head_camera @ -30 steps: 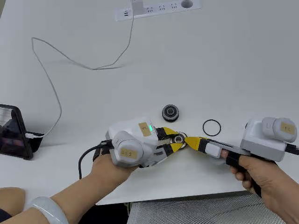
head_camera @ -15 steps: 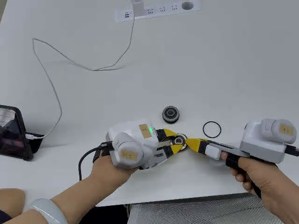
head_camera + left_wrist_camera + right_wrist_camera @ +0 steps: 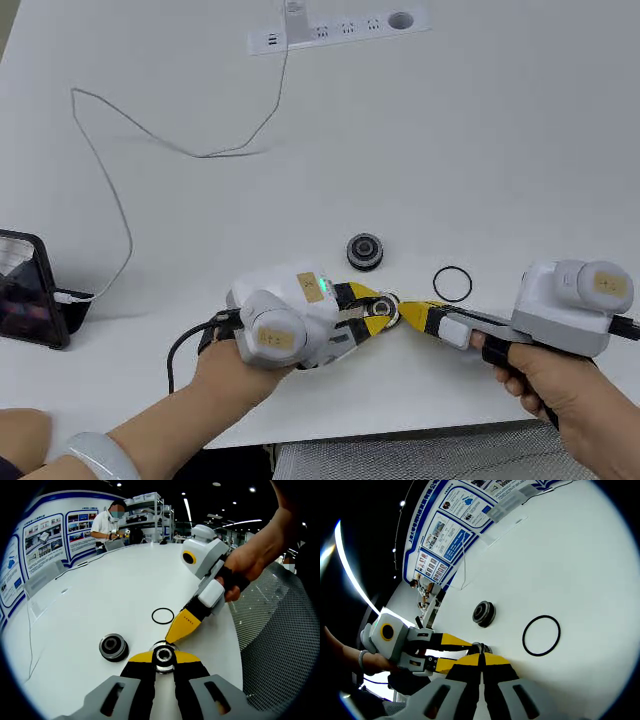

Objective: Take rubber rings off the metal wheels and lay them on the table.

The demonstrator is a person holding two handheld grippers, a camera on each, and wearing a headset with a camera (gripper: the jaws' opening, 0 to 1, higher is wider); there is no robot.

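Left gripper [image 3: 368, 308]: clamped on a small metal wheel [image 3: 164, 656], one jaw on each side of it, low by the near edge of the table [image 3: 500, 150]. Whether the wheel rests on the top I cannot tell.
Right gripper [image 3: 480, 659]: jaws drawn together, tips touching the held wheel's rim. Whether they nip a rubber ring there is too small to tell.
Held wheel: probably dense, rigid and smooth, so it may turn between the pads. The present two-sided clamp looks the steadiest hold.
Rubber ring: judged thin, light, stretchy and grippy. Best pinched at its outer edge and peeled sideways over the rim.
Loose ring [image 3: 452, 283]: flat on the table, near the right gripper.
Second wheel [image 3: 365, 251]: on the table beyond both grippers, apart from them.
Containers: no tray or box. Ring and wheel lie straight on the tabletop.
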